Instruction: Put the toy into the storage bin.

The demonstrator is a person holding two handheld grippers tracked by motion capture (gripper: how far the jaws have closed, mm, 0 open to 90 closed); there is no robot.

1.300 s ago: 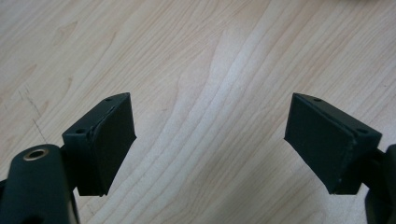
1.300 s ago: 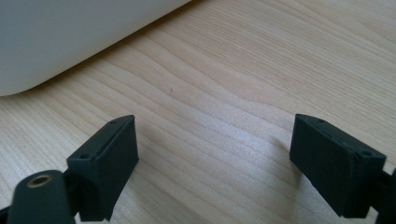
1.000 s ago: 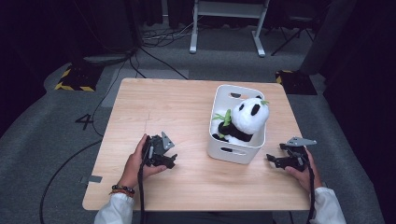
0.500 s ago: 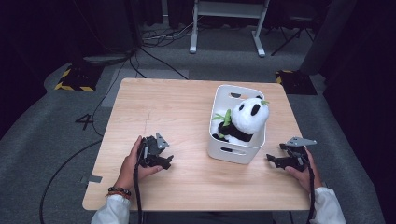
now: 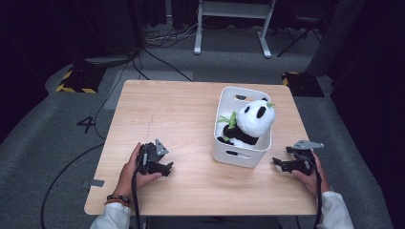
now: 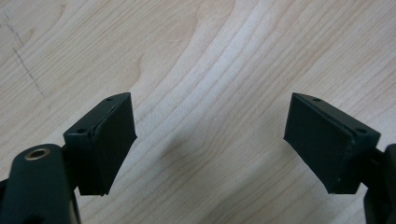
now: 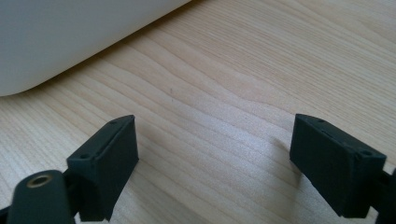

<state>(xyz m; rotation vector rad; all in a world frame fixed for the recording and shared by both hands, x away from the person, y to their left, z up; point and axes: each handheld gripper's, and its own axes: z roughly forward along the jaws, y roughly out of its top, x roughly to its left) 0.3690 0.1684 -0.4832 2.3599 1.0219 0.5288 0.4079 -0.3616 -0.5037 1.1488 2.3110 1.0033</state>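
A black-and-white plush panda (image 5: 250,121) holding green bamboo leaves is seated inside a white rectangular plastic basket (image 5: 239,155) on the right half of the light wooden table (image 5: 167,109). The left gripper (image 5: 165,167) is held low over bare wood, well apart from the basket, with its jaws spread wide and empty. The right gripper (image 5: 279,163) is held near the basket's right corner, its jaws likewise parted around nothing.

From my seat, the light wooden bench (image 5: 181,114) lies bare across its whole left half, so I have open passage there. The one obstacle is the white plastic bin (image 5: 241,155) on the right half, with the black-and-white plush panda (image 5: 250,121) rising above its rim. Bare wood shows between my left gripper (image 6: 210,135) jaws; the bin wall stands just ahead of my right gripper (image 7: 215,154).
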